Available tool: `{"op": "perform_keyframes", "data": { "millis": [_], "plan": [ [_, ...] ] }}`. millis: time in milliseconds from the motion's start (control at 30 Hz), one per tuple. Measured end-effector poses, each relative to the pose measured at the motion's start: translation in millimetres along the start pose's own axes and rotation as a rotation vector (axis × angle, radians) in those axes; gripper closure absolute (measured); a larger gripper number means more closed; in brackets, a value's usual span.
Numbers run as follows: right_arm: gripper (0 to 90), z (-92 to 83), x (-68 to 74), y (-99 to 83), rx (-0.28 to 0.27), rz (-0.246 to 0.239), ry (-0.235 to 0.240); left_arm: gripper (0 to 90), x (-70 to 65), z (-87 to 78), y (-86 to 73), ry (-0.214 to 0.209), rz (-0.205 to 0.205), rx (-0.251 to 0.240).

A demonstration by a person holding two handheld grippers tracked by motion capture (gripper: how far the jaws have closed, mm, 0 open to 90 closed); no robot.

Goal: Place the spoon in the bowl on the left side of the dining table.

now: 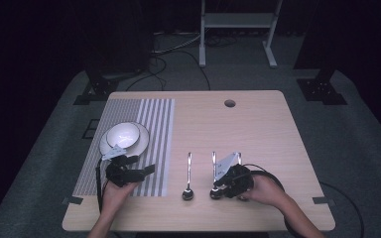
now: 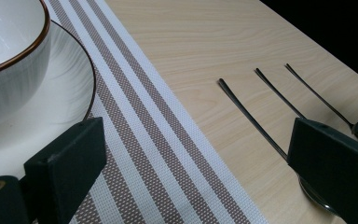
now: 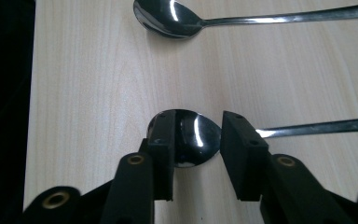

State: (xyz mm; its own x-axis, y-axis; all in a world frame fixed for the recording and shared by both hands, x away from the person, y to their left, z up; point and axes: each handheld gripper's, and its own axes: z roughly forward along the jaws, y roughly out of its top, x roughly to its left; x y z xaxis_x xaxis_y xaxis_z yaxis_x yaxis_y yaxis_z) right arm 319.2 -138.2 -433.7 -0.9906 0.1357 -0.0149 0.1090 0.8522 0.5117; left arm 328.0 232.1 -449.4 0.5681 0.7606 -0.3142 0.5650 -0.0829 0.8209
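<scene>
Right gripper (image 1: 226,184) is sitting low at the near edge of the table (image 1: 258,119), its jaws straddling the bowl of a spoon (image 3: 193,137). From the right gripper view (image 3: 196,156) the jaws are standing partly apart, one over the bowl's far end and one at the neck where the handle begins; whether they are actually pressing the metal I cannot tell. A second spoon (image 3: 177,18) is lying parallel beyond it, untouched, bowl up and shining.

From the high view the spoons are lying side by side near the table's middle, handles pointing away from the person, with the free spoon (image 1: 188,191) just left of the straddled one (image 1: 214,191). The grey plate on the gripper is hiding part of the table there.

Left gripper (image 1: 129,173) is hovering over the near part of a striped mat (image 1: 154,124), held in the left hand (image 1: 113,194). Its own view (image 2: 196,154) is showing the jaws spread wide with nothing between them (just mat and bare wood). That view is also giving what the high one blurs: a white bowl (image 2: 9,46) with a brown rim sitting on a white plate (image 2: 70,88), and three thin handles lying on the wood, so a third utensil (image 2: 317,98) is lying past the two spoons. In the high view the bowl (image 1: 122,135) and plate (image 1: 141,141) are reading as one pale disc on the mat.
</scene>
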Motion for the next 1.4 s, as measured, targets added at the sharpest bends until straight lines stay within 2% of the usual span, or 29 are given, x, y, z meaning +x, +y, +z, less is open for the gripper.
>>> {"op": "perform_keyframes", "data": {
  "millis": [133,167,367,567,633,933,1033,1167,1267,1300,1400],
  "plan": [
    [66.5,3.5,0.9,3.7,0.028,-0.022,-0.009,3.7,0.1,-0.2,0.0,-0.003,-0.006,-0.007],
    [67.5,7.2,2.7,5.1,0.060,-0.042,-0.016,3.7,0.1,-0.4,0.0,-0.002,-0.006,-0.007],
    [68.2,18.9,14.2,6.3,0.113,-0.099,-0.047,3.7,0.0,2.1,0.0,-0.012,-0.010,-0.005],
    [67.4,20.1,17.2,5.7,0.104,-0.097,-0.073,3.7,-3.7,4.2,0.8,-0.022,-0.002,-0.003],
    [67.4,19.8,17.4,4.8,0.099,-0.085,-0.073,3.7,-4.4,4.5,0.7,-0.023,-0.003,-0.003],
    [67.4,19.5,17.4,2.9,0.086,-0.089,-0.075,3.7,-9.6,8.0,2.0,-0.047,-0.007,0.003],
    [67.4,19.5,16.9,2.7,0.083,-0.097,-0.072,3.9,-16.8,13.6,5.7,-0.077,-0.022,0.009],
    [67.4,19.4,15.8,1.0,0.068,-0.100,-0.067,4.5,-25.6,20.4,11.1,-0.098,-0.013,0.010],
    [67.3,19.3,16.1,0.4,0.065,-0.102,-0.069,4.7,-37.8,34.8,16.2,-0.120,0.011,0.036],
    [67.3,19.3,16.2,0.6,0.066,-0.103,-0.070,4.7,-37.8,34.8,16.2,-0.120,0.011,0.036],
    [67.2,19.3,15.7,0.3,0.063,-0.099,-0.065,5.2,-49.1,53.0,21.4,-0.131,0.030,0.073]
  ]
}}
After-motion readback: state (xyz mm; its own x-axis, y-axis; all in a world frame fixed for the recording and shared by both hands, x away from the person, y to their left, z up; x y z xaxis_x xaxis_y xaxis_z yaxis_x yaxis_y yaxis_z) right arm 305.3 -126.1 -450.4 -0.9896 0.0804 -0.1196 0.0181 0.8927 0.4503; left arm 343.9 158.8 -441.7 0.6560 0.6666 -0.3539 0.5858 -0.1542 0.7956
